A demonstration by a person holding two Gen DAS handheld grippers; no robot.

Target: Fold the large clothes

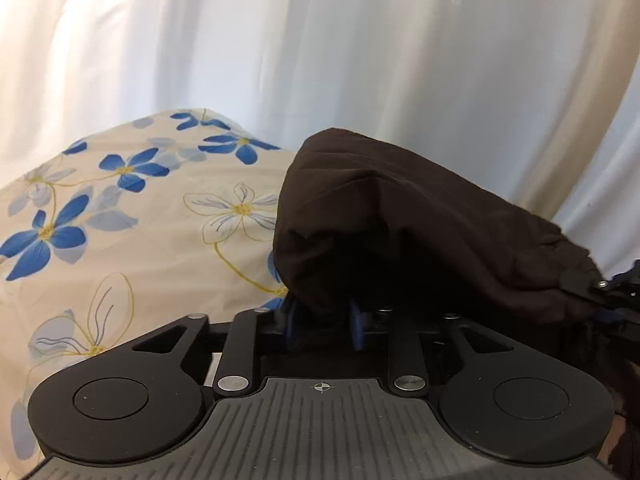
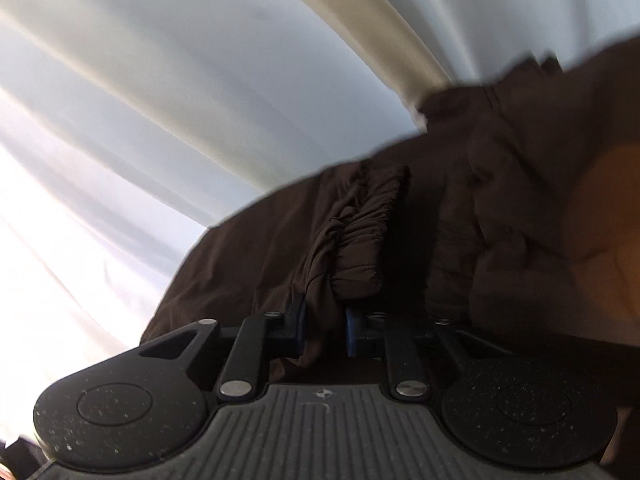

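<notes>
Left gripper [image 1: 324,316]: jaws nearly together, blue pads pinching a fold of the dark brown garment [image 1: 420,232]. The cloth drapes forward over the fingertips and hides them. Grip state: closed on fabric.

Right gripper [image 2: 325,330]: jaws nearly together, a bunch of the same garment [image 2: 360,240] clamped between the blue pads. A gathered, elastic-looking hem rises straight out of the pinch, away from the camera.

Location of the garment: it is lifted, suspended between the two grippers. In the left wrist view it runs from the left gripper out to the right, where the tip of the other gripper [image 1: 608,288] shows at its far end. The long axis of the held edge therefore lies side to side between the two hands. Neither hand is clearly nearer to the bulk of the cloth.

Beyond and left of the garment lies a bed sheet [image 1: 120,220], cream with blue flowers. The garment's contact with it cannot be confirmed. Farthest back hangs a white curtain [image 1: 360,40].

Containers: none visible.
</notes>
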